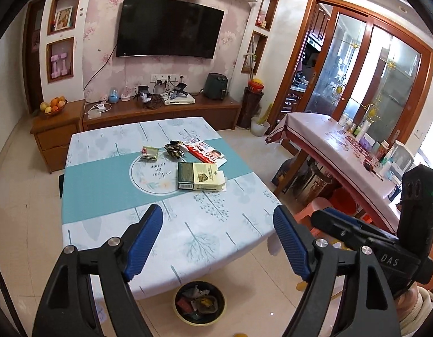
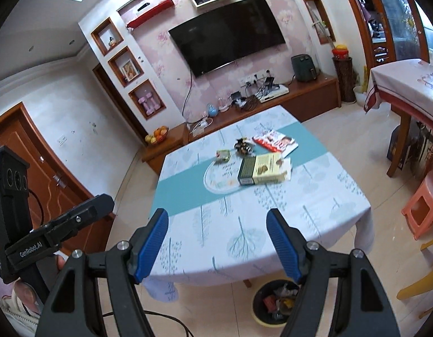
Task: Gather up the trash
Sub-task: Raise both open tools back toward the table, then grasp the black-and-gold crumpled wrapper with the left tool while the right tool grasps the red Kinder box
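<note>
Hovering empty and spread wide, the left tool (image 1: 218,241) and right tool (image 2: 218,243) hang above the bin (image 1: 199,302) at 6 o'clock. Beyond, at 12 o'clock on the worktop (image 1: 109,224), lie the flattened carton (image 1: 199,176), a small packet (image 1: 150,152), a crumpled wrapper (image 1: 173,148) and a red wrapper (image 1: 206,153); thin, flat pieces could slip the pads, or the cloth could snag.

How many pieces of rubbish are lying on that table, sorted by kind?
Flattened cartons: 1, the green and cream box
Small packets: 1, the green packet
Crumpled wrappers: 1, the dark wrapper
Printed red and white packaging: 1
Total: 4
</note>
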Demonstrator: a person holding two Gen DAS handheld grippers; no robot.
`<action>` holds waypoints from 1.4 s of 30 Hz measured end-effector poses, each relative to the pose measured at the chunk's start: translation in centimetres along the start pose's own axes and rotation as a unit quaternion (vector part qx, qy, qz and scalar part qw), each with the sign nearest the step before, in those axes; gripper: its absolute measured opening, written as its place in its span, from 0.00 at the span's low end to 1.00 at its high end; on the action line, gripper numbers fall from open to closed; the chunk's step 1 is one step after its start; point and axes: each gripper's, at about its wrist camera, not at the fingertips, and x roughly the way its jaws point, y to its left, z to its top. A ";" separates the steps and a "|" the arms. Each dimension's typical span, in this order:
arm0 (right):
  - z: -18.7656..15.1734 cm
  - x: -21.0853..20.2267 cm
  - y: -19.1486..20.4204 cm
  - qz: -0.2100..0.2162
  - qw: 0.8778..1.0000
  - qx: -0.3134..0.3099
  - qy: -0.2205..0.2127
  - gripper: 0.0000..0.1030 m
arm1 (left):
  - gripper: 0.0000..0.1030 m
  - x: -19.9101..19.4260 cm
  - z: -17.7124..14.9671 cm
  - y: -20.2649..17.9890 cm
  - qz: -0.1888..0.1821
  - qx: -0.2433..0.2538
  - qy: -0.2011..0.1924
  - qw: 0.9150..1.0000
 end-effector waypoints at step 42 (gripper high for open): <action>18.0 46.9 -16.4 -0.029 0.945 -0.193 0.263 0.82 | 0.99 44.5 14.8 11.5 0.114 -0.255 0.174 0.944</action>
